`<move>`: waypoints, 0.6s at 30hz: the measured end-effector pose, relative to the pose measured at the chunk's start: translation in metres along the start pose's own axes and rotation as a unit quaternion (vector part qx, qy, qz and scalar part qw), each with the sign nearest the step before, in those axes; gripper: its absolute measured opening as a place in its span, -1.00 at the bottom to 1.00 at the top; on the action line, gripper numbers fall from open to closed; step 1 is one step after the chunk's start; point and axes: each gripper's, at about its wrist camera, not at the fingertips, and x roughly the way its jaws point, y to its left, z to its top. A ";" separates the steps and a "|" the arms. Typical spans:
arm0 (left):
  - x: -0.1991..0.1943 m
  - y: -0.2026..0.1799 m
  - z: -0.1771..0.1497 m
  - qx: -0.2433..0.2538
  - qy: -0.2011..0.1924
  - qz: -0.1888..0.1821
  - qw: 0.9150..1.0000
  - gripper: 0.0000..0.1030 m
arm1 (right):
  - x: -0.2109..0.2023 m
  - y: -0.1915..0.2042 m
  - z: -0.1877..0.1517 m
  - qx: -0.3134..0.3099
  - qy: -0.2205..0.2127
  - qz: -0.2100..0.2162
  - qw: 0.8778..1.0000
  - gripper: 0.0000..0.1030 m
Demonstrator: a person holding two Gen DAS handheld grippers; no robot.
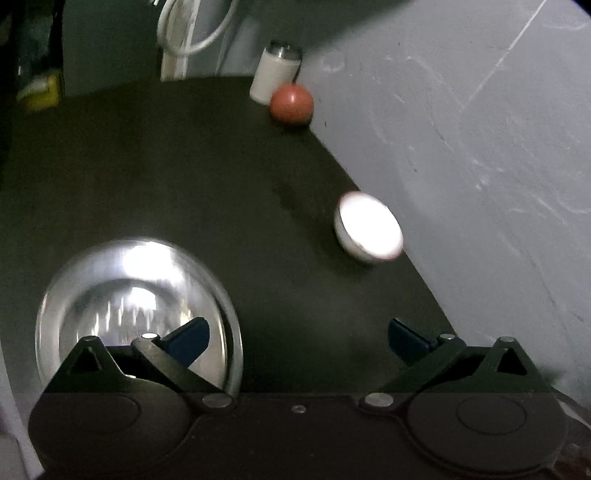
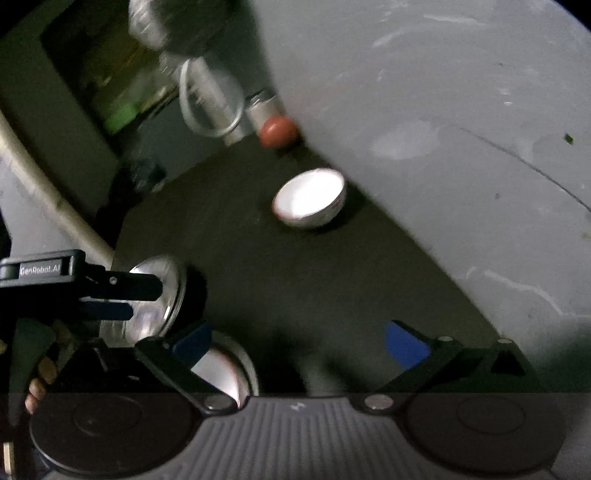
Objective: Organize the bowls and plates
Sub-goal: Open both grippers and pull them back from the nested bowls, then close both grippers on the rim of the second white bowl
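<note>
A shiny steel plate point(image 1: 133, 302) lies on the dark table at the lower left of the left wrist view. My left gripper point(image 1: 299, 338) is open above the table, its left finger over the plate's right part. A small white-lit steel bowl point(image 1: 369, 227) sits near the wall. In the right wrist view the same bowl point(image 2: 310, 203) sits ahead. My right gripper point(image 2: 297, 341) is open and empty; its left finger is over a steel plate point(image 2: 225, 373). The left gripper point(image 2: 122, 295) shows at the left there, over a steel plate point(image 2: 159, 299).
A red ball point(image 1: 291, 103) and a white cylinder with a metal cap point(image 1: 275, 72) stand at the table's far corner against the grey wall point(image 1: 461, 129). A white cable point(image 1: 184, 33) hangs behind. The table edge point(image 2: 92, 243) runs at the left.
</note>
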 end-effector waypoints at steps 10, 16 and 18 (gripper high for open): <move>0.076 -0.017 0.063 0.086 -0.019 0.016 0.996 0.99 | 0.052 -0.015 0.022 0.049 -0.042 -0.039 0.997 0.99; 0.107 -0.022 0.082 0.129 -0.012 0.028 0.991 0.99 | 0.082 -0.017 0.033 0.071 -0.060 -0.056 0.994 0.93; 0.114 -0.023 0.086 0.135 -0.009 0.027 0.991 0.99 | 0.090 -0.016 0.038 0.069 -0.065 -0.064 0.993 0.89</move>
